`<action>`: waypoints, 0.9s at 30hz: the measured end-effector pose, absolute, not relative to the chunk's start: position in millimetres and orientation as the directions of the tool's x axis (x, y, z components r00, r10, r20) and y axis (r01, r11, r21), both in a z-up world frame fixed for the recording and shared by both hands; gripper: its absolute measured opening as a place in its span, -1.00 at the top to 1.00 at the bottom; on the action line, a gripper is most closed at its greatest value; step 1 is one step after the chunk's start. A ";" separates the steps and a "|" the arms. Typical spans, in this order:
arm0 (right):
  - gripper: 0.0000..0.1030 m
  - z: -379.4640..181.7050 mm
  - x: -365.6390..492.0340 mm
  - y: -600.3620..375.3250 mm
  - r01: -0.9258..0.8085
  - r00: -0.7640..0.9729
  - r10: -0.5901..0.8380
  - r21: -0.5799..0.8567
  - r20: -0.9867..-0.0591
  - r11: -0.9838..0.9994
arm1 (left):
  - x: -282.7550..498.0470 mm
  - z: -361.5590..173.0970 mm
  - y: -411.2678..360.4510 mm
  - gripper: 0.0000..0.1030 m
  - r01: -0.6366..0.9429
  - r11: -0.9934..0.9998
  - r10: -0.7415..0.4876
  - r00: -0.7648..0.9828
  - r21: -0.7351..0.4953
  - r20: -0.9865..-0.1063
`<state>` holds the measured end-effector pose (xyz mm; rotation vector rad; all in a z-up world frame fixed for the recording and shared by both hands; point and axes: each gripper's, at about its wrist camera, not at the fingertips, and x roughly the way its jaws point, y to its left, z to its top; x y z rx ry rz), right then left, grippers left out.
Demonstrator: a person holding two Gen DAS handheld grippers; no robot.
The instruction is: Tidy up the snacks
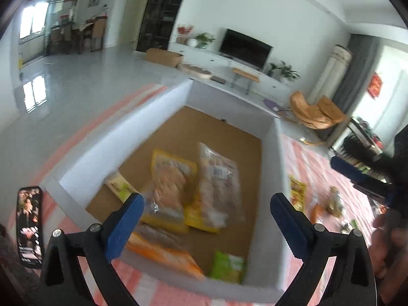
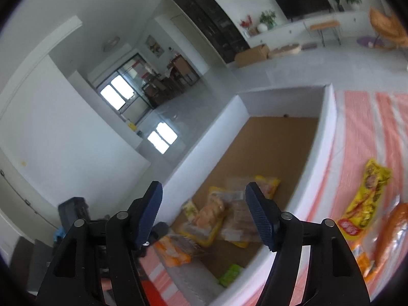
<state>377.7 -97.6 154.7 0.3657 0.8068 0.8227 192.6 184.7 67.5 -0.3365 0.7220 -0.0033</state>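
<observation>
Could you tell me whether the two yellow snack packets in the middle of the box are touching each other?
Touching: the left wrist view shows the right yellow packet overlapping the left yellow packet's lower edge inside the box.

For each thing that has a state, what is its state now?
left gripper: open, holds nothing
right gripper: open, holds nothing
white box: open-topped, several snack packs inside
yellow snack pack: outside the box, on striped cloth
phone: screen lit
</observation>
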 end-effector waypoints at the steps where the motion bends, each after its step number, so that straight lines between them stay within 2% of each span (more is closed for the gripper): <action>1: -0.41 153.0 369.9 -105.3 -0.515 0.434 0.747 0.542 -0.503 0.664 | 187.2 67.0 174.4 -0.92 -0.083 0.945 -0.149 0.751 -0.316 -0.643; 5: -0.41 120.0 335.6 -158.4 -0.488 0.534 0.589 0.348 -0.607 0.801 | 147.7 67.2 106.9 -0.92 0.110 0.916 -0.345 0.708 -0.386 -0.616; 8: -0.40 73.8 304.4 -224.7 -0.376 0.596 0.411 0.213 -0.690 0.902 | 117.8 66.2 38.6 -0.92 0.296 0.868 -0.491 0.625 -0.398 -0.606; 12: -0.40 16.8 261.8 -323.5 -0.162 0.593 0.165 0.084 -0.788 0.983 | 100.6 32.8 -42.7 -0.92 0.431 0.802 -0.591 0.479 -0.413 -0.649; 15: -0.40 -0.4 242.4 -383.5 -0.022 0.585 0.054 0.051 -0.809 0.998 | 111.7 -7.9 -82.8 -0.92 0.432 0.825 -0.542 0.420 -0.364 -0.728; 18: -0.40 -7.2 247.9 -418.6 0.072 0.569 -0.029 0.015 -0.822 0.997 | 139.9 -34.0 -98.0 -0.92 0.373 0.889 -0.426 0.464 -0.264 -0.777; 22: -0.40 -12.9 273.7 -441.9 0.117 0.550 -0.058 0.008 -0.833 0.993 | 166.8 -50.8 -105.0 -0.92 0.308 0.946 -0.271 0.571 -0.104 -0.775; 25: -0.41 -17.8 301.1 -443.8 0.125 0.559 -0.092 -0.026 -0.824 0.992 | 186.7 -60.4 -106.0 -0.92 0.280 0.957 -0.235 0.591 -0.077 -0.772; 27: -0.47 -17.1 309.7 -446.0 0.129 0.577 -0.104 -0.035 -0.810 0.991 | 192.2 -67.6 -107.7 -0.92 0.277 0.959 -0.217 0.596 -0.056 -0.773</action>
